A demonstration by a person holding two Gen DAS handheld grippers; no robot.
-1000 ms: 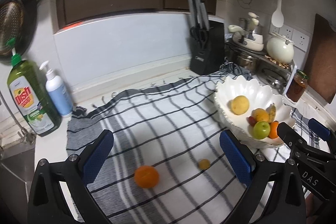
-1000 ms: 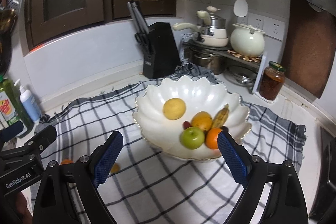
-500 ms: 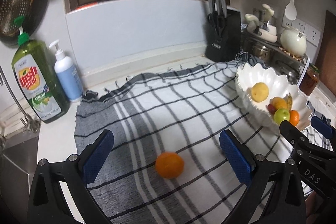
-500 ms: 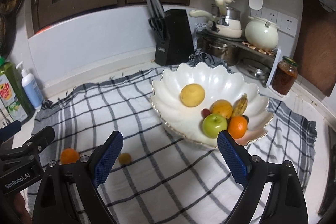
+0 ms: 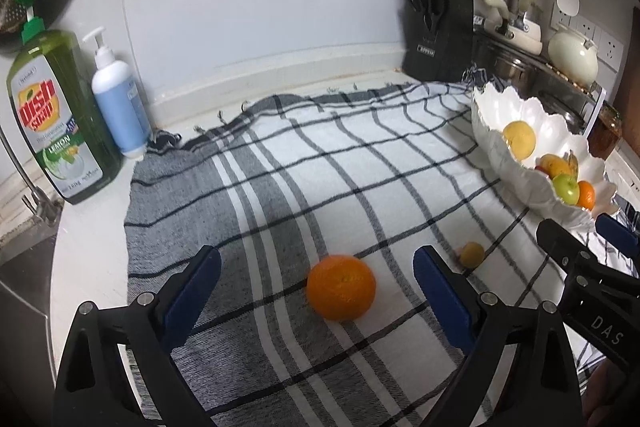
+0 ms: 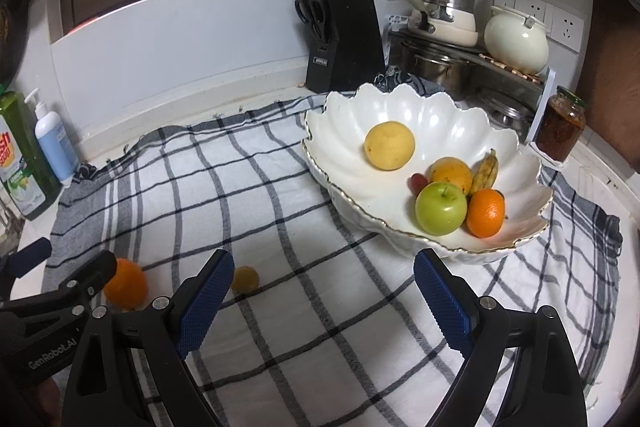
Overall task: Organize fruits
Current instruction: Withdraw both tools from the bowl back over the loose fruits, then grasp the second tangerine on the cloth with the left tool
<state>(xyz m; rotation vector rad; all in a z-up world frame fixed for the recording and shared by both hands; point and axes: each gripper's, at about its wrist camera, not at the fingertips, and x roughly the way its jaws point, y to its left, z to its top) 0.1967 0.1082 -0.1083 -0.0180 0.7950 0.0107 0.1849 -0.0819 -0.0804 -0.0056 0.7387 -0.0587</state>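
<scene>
Your left gripper has its jaws spread wide with nothing between them, and the orange sits on the checked cloth right in the gap, well apart from the white scalloped bowl on its far side. Bring the gripper forward and down so the blue pads sit level with the orange's widest part, then close slowly; it looks round and likely to roll, so centre it before you squeeze. Just beside the orange, on the bowl's side of it, lies a small yellow fruit; keep that pad clear of it. Your right gripper is also spread and empty, near the bowl's front rim, so hold it away from the path to the bowl.
</scene>
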